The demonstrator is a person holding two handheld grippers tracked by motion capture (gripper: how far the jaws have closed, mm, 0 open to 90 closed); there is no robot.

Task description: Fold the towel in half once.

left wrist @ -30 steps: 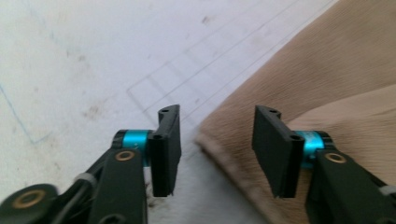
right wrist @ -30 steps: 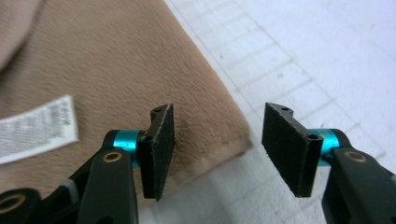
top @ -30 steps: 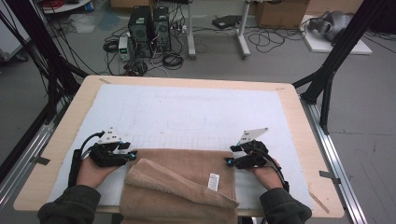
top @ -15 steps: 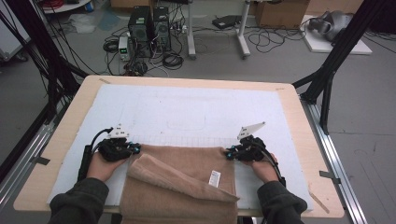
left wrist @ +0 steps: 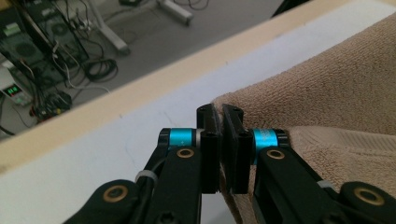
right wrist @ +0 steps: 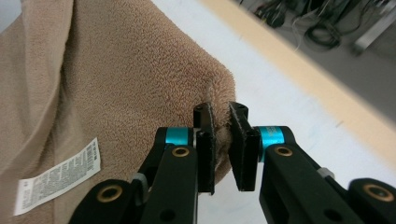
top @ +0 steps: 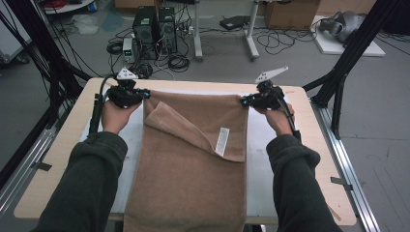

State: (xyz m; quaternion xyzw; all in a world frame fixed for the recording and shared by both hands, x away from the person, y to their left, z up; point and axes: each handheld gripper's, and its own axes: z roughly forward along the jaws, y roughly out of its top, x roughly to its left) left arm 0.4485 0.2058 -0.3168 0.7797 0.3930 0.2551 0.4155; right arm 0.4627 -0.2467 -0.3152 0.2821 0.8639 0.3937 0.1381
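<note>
My left tongs [top: 144, 93] and right tongs [top: 245, 100] each pinch shut on a far corner of the brown towel [top: 193, 164], stretching it flat over the bench [top: 63, 159].

A light wooden table [top: 58, 159] fills the middle of the frame, with a white mat [top: 258, 145] and a brown fuzzy towel [top: 193, 179] lying on it.

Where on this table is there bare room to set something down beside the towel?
Bare strips flank the brown towel: one between it and the table's left edge, one toward the right edge. Both are partly crossed by the person's forearms. The middle is covered, the towel overhanging the near edge.
</note>
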